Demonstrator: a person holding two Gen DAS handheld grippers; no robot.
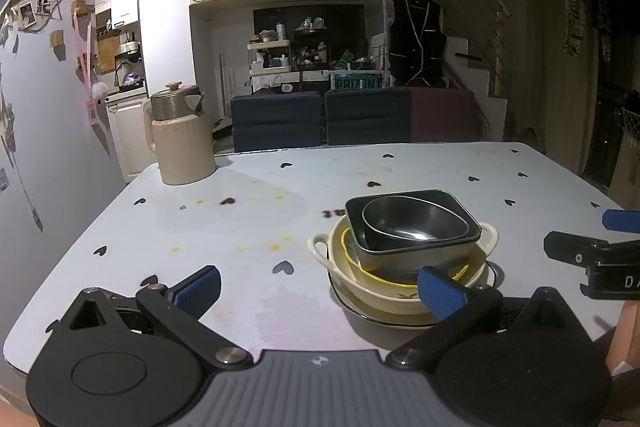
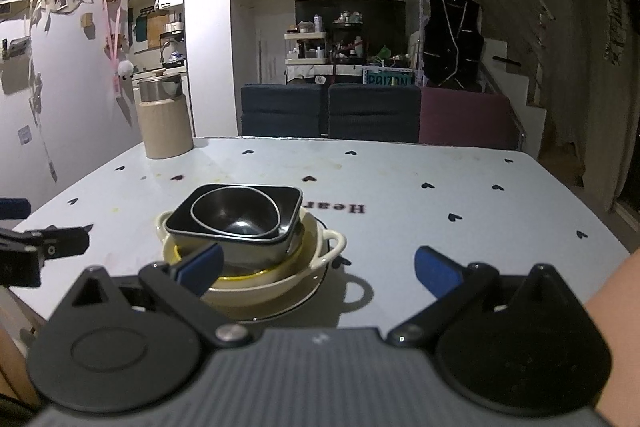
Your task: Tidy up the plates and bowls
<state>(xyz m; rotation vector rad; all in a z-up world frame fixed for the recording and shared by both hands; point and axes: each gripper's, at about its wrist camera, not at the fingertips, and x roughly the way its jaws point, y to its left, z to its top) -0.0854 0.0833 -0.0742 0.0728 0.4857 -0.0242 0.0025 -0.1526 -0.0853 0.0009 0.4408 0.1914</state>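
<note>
One white table (image 1: 400, 171) printed with small black hearts fills the lower half of both views and carries everything. At its upper left stands a tall beige jug with a steel lid (image 1: 180, 139), well apart from the dishes. Right of centre in the left wrist view, left of centre in the right wrist view, sits a single nested stack: a flat white plate with a dark rim (image 1: 384, 319) at the bottom, on it a cream ceramic bowl with two loop handles (image 1: 320, 247), inside that a yellow-rimmed bowl (image 1: 372, 277), then a dark square metal dish (image 1: 412, 251), and on top a small dark rounded bowl (image 1: 416, 223).

Both tools hang in front of the stack with nothing between their fingers. The left gripper (image 1: 320, 291) is spread wide, its right blue pad overlapping the cream bowl's near rim in the picture; whether it touches I cannot tell. The right gripper (image 2: 316, 273) is likewise spread wide, its left pad in front of the stack.

The stacking looks largely done, or else it is about to be taken apart for sorting; I cannot tell which. Any next grasp would call for closing on a rim without tilting the loosely nested upper dishes.
</note>
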